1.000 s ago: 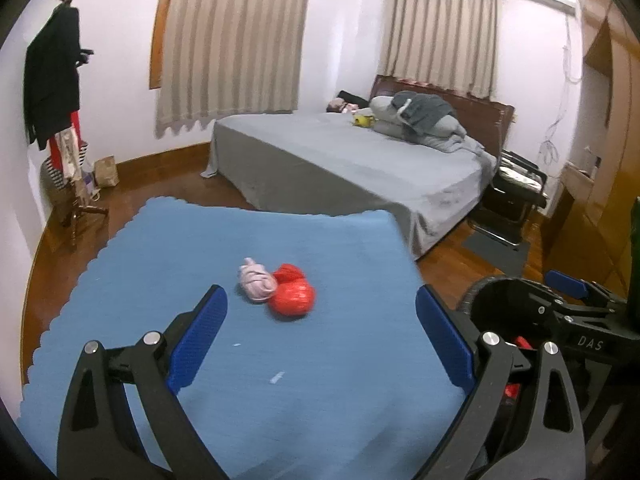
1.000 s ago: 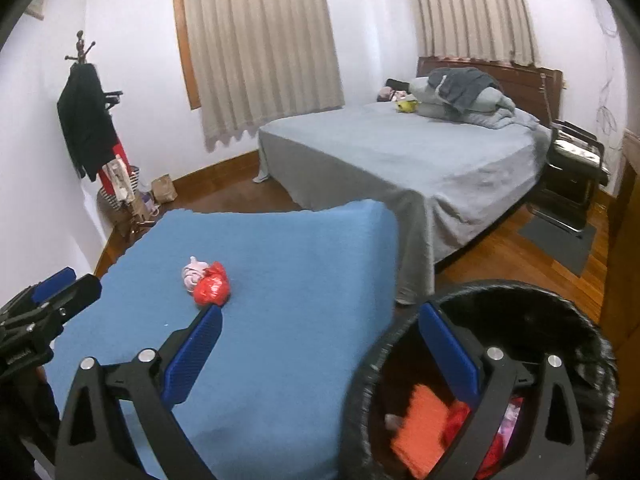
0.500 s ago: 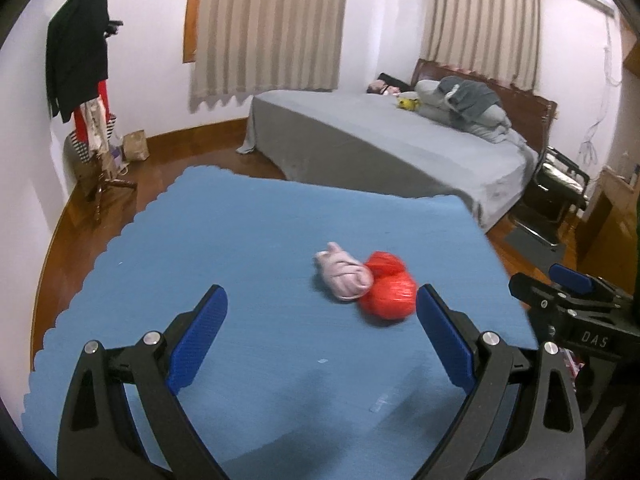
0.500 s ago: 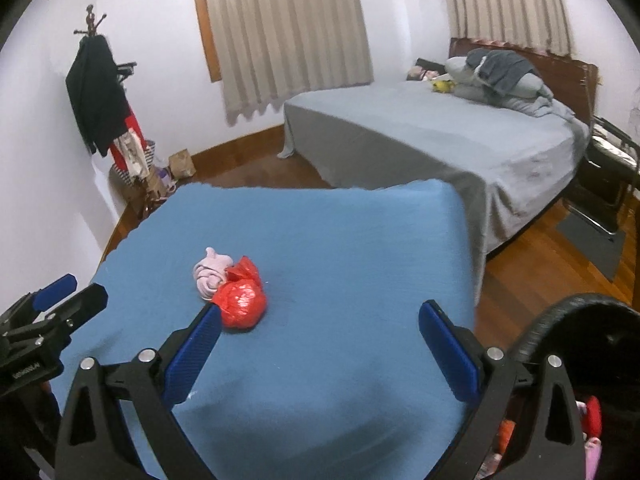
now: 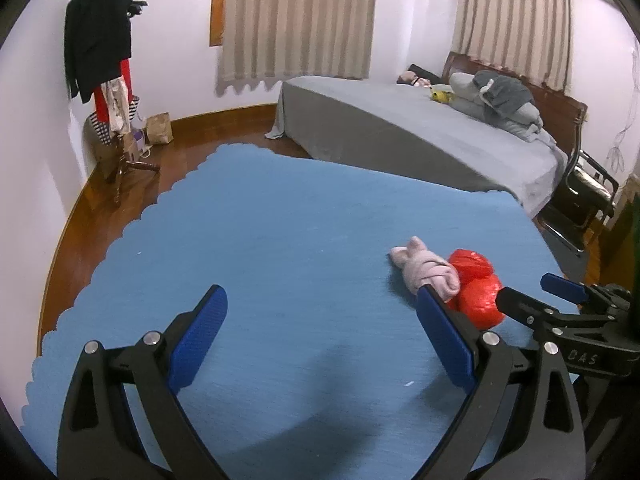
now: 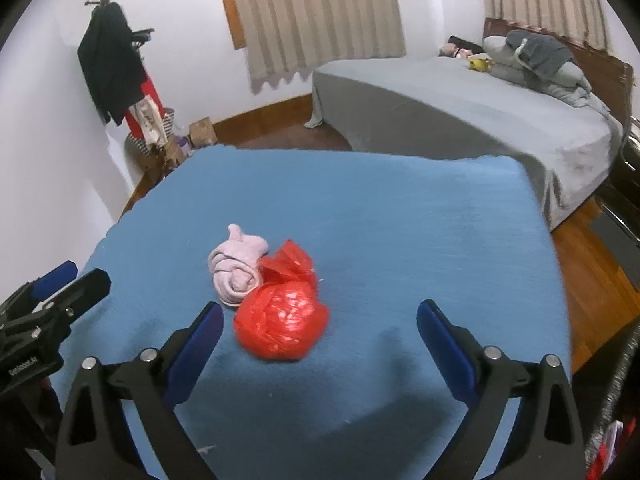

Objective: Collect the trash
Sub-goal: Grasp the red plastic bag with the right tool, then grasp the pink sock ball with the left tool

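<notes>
Where the blue cloth [image 5: 280, 248] covers the table, two pieces of trash lie touching: a rolled pink wad [image 6: 237, 268] on the left and a knotted red plastic bag [image 6: 282, 322] on its right, both toward the right half of the cloth as the left wrist camera sees it. The left gripper [image 5: 320, 340] hovers over bare cloth with its blue pads spread wide and nothing between them; from there its right pad covers the near edge of the pink wad [image 5: 426, 274], and the red plastic bag [image 5: 476, 292] is half hidden behind that pad and the tip of the right gripper [image 5: 536, 296]. The right wrist camera shows both pieces whole, the bag just ahead of the right gripper [image 6: 320, 336], whose fingers are also wide apart and empty, and the left gripper [image 6: 76, 280] pokes in at the left edge. Only this view catches a dark bin rim [image 6: 624, 380] at the far right, cut off by the frame, with blurred red scraps inside. Beyond the table stands a grey bed [image 6: 460, 104].
</notes>
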{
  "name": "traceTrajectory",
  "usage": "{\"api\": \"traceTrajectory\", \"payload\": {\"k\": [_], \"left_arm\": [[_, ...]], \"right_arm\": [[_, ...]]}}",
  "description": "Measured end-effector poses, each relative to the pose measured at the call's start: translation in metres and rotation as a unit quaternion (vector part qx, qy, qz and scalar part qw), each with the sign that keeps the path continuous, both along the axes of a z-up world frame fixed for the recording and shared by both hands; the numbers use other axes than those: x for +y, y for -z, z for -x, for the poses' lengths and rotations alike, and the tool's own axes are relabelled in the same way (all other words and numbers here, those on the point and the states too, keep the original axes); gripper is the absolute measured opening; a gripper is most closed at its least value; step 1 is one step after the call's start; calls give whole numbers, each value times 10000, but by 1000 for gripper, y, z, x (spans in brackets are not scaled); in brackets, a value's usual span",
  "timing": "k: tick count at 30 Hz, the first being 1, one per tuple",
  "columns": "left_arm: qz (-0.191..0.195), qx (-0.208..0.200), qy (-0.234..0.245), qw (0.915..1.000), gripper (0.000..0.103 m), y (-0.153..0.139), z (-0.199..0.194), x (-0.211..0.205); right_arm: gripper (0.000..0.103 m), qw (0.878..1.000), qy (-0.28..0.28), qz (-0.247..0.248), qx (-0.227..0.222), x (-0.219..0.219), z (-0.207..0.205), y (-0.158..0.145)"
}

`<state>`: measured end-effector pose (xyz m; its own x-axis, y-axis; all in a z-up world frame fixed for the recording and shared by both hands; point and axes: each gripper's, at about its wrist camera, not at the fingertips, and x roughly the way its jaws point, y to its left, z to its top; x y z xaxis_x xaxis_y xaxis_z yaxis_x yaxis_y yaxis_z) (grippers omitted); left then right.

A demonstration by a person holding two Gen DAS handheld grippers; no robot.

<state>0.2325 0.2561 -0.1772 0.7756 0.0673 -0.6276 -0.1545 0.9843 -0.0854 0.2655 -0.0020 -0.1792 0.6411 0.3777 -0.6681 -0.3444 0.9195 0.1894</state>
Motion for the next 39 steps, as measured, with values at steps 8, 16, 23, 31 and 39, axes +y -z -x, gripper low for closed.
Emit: {"api": "traceTrajectory", "payload": {"k": [8, 16, 23, 31, 39], "left_arm": [[61, 81, -71, 9999, 93, 7, -3, 4], [102, 60, 153, 9998, 93, 6, -14, -12], [129, 115, 477, 9987, 93, 10, -40, -47], [147, 529, 653, 9964, 84, 34, -78, -74], [287, 901, 771, 9925, 45, 49, -88, -80]], "right_arm": [[63, 9984, -407, 79, 385, 23, -10, 21], [47, 9986, -459, -123, 246, 4, -7, 9], [47, 9998, 22, -140, 112, -40, -17, -2], [47, 9992, 338, -184, 88, -69, -29, -8], [47, 9987, 378, -331, 116, -80, -19, -9]]}}
